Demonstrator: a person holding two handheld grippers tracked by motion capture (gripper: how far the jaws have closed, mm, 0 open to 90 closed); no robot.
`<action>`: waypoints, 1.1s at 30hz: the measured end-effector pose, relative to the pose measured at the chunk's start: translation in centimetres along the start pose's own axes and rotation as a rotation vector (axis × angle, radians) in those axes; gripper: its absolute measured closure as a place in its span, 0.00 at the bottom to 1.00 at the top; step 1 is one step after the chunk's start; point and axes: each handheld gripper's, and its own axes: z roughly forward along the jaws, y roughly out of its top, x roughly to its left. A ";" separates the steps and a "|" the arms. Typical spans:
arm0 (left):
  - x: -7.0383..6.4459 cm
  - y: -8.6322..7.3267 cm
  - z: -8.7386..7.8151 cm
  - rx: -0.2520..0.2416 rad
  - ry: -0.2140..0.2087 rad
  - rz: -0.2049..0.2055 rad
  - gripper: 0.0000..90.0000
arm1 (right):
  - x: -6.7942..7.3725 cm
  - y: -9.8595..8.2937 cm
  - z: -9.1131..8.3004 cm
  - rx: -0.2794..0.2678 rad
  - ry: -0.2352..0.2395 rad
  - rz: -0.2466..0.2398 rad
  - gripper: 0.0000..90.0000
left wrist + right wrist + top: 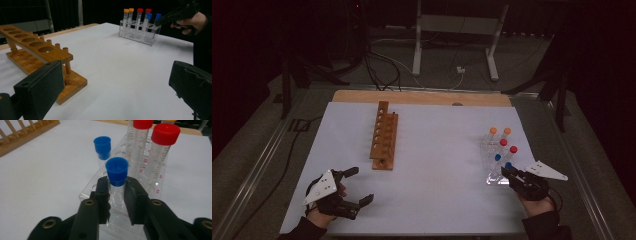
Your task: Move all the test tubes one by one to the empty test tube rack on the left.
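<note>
A clear plastic rack (492, 176) at the right of the white mat holds several capped tubes: two orange, two red, two blue. My right gripper (508, 172) reaches it from the near side. In the right gripper view its jaws press both sides of the nearest blue-capped tube (116, 171) just under the cap, and the tube stands in the clear rack (100, 185). The second blue-capped tube (102, 147) stands behind it. An empty wooden tube rack (384, 142) lies mid-left. My left gripper (361, 185) rests open near the front left, nothing between its fingers.
Two red-capped tubes (165, 135) stand right beside the held tube. The white mat (442, 165) is bare between the two racks. In the left gripper view the wooden rack (37, 47) is close on the left and the clear rack (137, 35) is far across.
</note>
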 end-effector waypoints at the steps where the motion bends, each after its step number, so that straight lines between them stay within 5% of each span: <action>1: 0.0 0.0 0.0 -0.004 0.000 0.000 0.01 | 0.0 0.0 0.0 0.002 -0.006 -0.004 0.84; 14: 0.0 0.0 0.0 -0.004 0.001 -0.006 0.01 | 0.3 0.7 -0.5 -0.009 -0.029 -0.040 0.86; 33: 0.0 0.0 0.0 0.004 0.000 -0.006 0.01 | 0.8 3.3 -3.7 -0.102 -0.045 -0.063 0.86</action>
